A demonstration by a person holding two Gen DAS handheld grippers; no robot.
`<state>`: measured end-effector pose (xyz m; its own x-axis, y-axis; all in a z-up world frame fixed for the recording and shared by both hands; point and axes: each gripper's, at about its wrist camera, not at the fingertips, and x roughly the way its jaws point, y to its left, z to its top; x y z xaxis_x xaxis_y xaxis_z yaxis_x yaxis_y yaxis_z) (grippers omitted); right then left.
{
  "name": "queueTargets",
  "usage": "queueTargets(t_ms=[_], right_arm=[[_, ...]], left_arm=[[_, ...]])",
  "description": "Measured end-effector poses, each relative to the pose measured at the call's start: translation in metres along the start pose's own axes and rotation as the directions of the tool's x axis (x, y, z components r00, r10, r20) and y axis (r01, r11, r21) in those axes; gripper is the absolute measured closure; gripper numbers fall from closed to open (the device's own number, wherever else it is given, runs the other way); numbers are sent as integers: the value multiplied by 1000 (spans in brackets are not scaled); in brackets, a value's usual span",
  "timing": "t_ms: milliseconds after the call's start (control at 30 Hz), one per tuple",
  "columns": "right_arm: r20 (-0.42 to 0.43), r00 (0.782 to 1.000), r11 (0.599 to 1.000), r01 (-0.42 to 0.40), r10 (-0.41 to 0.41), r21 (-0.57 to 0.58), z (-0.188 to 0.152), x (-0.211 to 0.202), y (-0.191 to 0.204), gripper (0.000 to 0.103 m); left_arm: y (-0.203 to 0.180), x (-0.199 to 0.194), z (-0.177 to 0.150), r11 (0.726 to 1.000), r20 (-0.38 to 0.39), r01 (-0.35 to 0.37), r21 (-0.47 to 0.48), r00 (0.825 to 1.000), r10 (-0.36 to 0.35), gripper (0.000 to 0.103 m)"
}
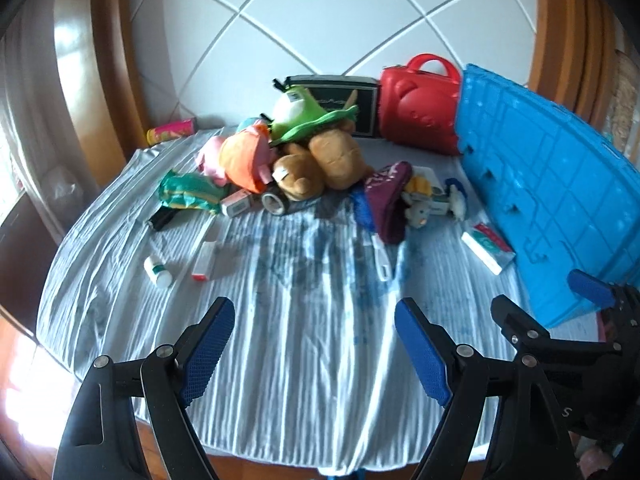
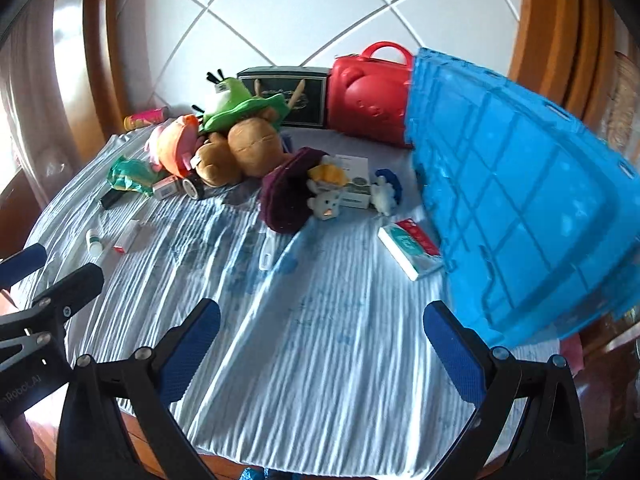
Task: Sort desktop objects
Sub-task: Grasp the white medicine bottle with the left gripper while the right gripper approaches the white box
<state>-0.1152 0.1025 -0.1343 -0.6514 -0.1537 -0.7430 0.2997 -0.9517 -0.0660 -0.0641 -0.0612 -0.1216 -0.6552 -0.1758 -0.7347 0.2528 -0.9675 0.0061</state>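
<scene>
Well, I see both my left gripper (image 1: 314, 344) and right gripper (image 2: 322, 344) spread wide (nothing held), toys (image 1: 312, 156) heaped far, blue bin (image 2: 520, 200) right.

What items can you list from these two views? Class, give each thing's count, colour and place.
Crate: 1, blue, tipped at the right.
Case: 1, red, at the back.
Box: 1, black, left of the case.
Plush toys: several, green, brown, orange, pink, piled at the back centre.
Pouch: 1, purple, centre.
Small bottle: 1, white, on the left.
Carton: 1, white, green and red, beside the crate.
Cloth: 1, pale striped, covering the table.
Left gripper: jaws open.
Right gripper: jaws open.
</scene>
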Motion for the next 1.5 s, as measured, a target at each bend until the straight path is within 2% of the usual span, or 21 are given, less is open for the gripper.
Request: queueTargets(t_ms=[133, 300, 400, 600, 800, 867, 1000, 1133, 1200, 1233, 1267, 1367, 1467, 1500], right_arm=[[-27, 996, 995, -81, 80, -55, 22, 39, 25, 0], [-88, 979, 970, -194, 183, -146, 41, 83, 74, 0], [-127, 966, 951, -247, 226, -186, 44, 103, 107, 0], [-186, 949, 935, -290, 254, -202, 50, 140, 166, 0], [-249, 938, 952, -278, 240, -129, 55, 181, 227, 0], [-270, 939, 965, -244, 212, -91, 55, 197, 244, 0], [-285, 945, 985, -172, 161, -14, 55, 211, 255, 0], [-308, 945, 994, -113, 110, 6, 55, 220, 257, 0], [-311, 944, 994, -111, 111, 17, 57, 226, 257, 0], [-314, 942, 993, -117, 117, 20, 57, 229, 260, 0], [-317, 940, 992, -123, 124, 22, 58, 231, 263, 0], [-325, 934, 988, -157, 150, 5, 59, 238, 280, 10], [-326, 929, 982, -189, 176, -11, 61, 242, 298, 33], [-329, 926, 980, -198, 183, -11, 63, 245, 303, 38]], left_arm=[[31, 33, 5, 993, -55, -105, -61, 993, 101, 20], [76, 62, 1, 965, -137, -216, -150, 971, 197, 20], [106, 76, 0, 948, -172, -257, -188, 959, 226, 20], [171, 119, -2, 920, -252, -313, -235, 934, 253, 20], [223, 172, 7, 947, -299, -259, -192, 934, 195, 21], [239, 191, 8, 954, -315, -240, -177, 933, 177, 21], [257, 222, 11, 970, -344, -168, -176, 934, 99, 27], [253, 245, 15, 978, -355, -130, -163, 932, 65, 29], [251, 258, 15, 983, -367, -126, -136, 928, 68, 36], [252, 262, 13, 985, -379, -126, -118, 923, 73, 48], [253, 267, 11, 987, -390, -127, -100, 917, 78, 55], [262, 263, 10, 985, -367, -148, -89, 924, 106, 63], [270, 260, 11, 983, -358, -163, -80, 925, 124, 65], [273, 260, 11, 983, -357, -168, -76, 925, 131, 66]])
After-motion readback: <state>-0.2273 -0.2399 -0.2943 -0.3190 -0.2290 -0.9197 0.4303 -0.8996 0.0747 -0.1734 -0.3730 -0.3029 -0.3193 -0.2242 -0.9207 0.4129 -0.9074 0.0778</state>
